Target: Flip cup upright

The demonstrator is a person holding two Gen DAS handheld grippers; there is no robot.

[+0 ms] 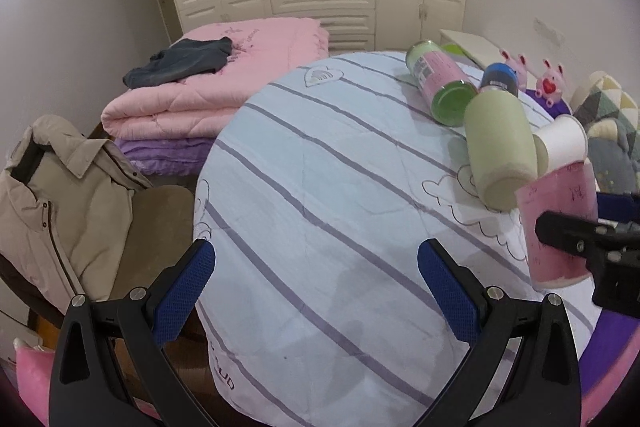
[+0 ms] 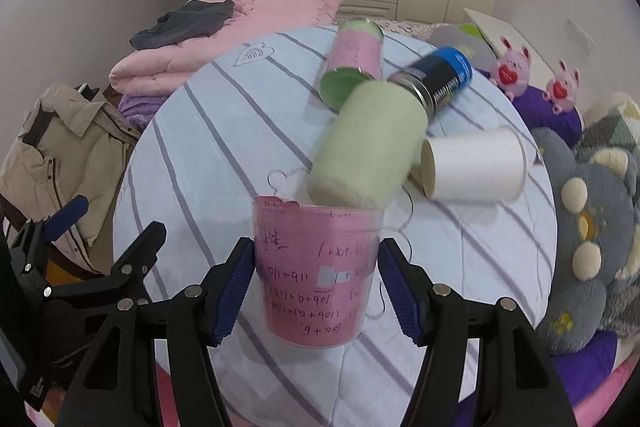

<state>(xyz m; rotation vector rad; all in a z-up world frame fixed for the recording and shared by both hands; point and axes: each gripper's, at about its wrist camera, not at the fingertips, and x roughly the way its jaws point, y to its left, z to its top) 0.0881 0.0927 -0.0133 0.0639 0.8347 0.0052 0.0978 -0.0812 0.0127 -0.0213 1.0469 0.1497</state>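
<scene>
Pink cup (image 2: pixel 316 273) upright near the quilt's (image 1: pixel 320 187) right edge, clamped between right gripper (image 2: pixel 316 287) pads, left gripper (image 1: pixel 316 295) spread apart above the quilt, holding nothing

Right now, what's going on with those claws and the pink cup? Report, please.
Right gripper: jaws closed on pink cup, cup upright, mouth up. Left gripper: open, empty. Green cup and white cup lie on their sides just behind.
</scene>
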